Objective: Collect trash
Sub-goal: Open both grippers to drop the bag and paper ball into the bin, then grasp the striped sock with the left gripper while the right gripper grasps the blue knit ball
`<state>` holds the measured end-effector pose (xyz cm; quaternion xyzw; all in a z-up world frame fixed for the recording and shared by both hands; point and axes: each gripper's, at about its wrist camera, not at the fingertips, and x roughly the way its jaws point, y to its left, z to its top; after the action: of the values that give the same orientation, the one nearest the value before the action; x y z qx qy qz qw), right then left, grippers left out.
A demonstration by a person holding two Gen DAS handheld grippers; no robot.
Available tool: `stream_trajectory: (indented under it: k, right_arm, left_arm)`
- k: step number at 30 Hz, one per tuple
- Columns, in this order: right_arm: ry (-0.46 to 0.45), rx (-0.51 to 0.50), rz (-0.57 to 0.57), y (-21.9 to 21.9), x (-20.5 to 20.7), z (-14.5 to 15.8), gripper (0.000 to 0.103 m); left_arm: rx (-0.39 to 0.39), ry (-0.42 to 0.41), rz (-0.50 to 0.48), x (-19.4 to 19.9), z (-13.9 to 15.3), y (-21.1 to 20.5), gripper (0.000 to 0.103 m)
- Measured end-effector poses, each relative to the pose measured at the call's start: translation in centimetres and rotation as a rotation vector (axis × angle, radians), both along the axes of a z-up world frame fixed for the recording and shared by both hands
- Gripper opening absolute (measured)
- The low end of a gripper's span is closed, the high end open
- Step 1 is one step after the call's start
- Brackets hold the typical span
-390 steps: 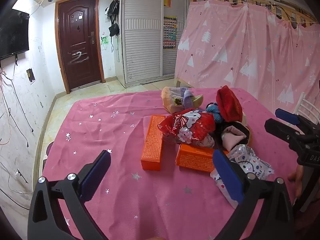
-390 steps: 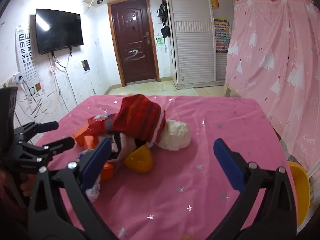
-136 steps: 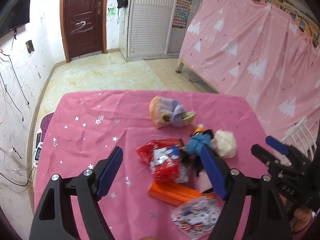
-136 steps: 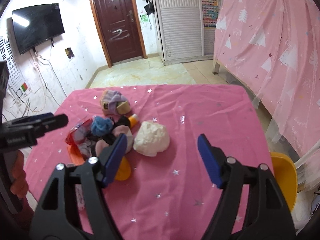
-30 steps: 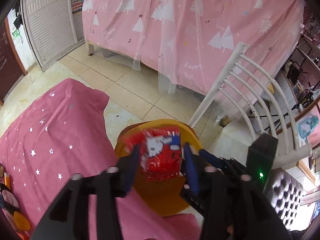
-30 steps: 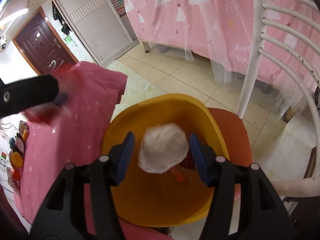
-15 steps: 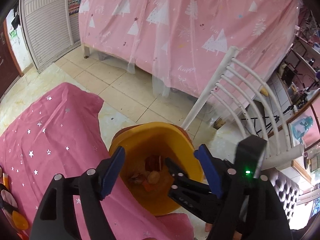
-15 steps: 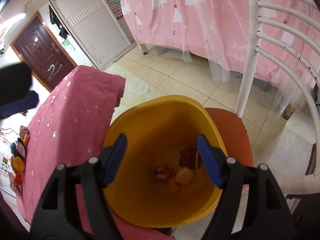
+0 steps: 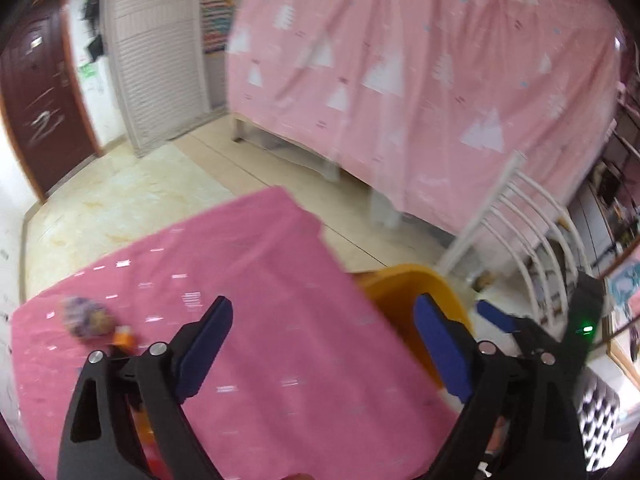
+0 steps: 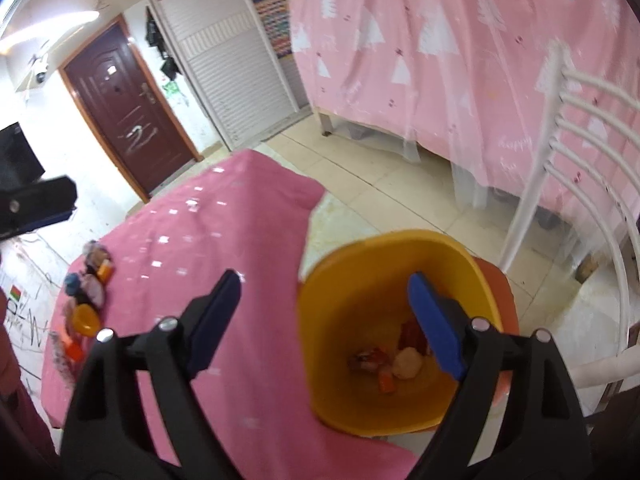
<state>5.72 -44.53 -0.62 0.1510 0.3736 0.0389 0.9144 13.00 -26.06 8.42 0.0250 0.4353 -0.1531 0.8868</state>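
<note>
Left gripper and right gripper: jaws wide and opening further, nothing between them. Several pieces of trash lie at the bottom of the yellow bin beside the pink-clothed table; more items lie on its far end.

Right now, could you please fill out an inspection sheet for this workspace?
Surface: table under a pink starred cloth; its near part is bare.
Job's things: yellow bin beside the table edge on an orange seat, holding a few scraps, one pale lump among them.
Clutter: small pile of leftover items at the table's far end, too blurred to name.
Tongs: left tongs over the cloth, right tongs by the bin rim; both sets of jaws opening, nothing between them.
Cables: nothing seen.
Surroundings: white chair, pink tree-print curtain, brown door, tiled floor.
</note>
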Motion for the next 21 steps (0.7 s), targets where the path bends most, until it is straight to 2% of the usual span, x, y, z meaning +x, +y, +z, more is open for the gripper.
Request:
stream_trajectory:
  k: [3,9,18,21]
  right_arm:
    - [-0.024,-0.002,0.041,2.8,0.1,1.7,0.089]
    - [-0.031,-0.053,0.141,9.5,0.8,3.4,0.089]
    - [-0.041,-0.101,0.253,16.5,2.0,4.7,0.090]
    - [-0.045,-0.112,0.284,18.4,2.2,4.6,0.095]
  left_arm:
    - [-0.040,0.005,0.063,-0.1,0.5,4.7,0.088]
    - [-0.061,-0.015,0.150,-1.4,1.0,12.5,0.088]
    - [-0.043,-0.029,0.263,-1.4,1.5,20.2,0.089]
    - [-0.041,-0.022,0.289,-1.2,1.2,22.0,0.089]
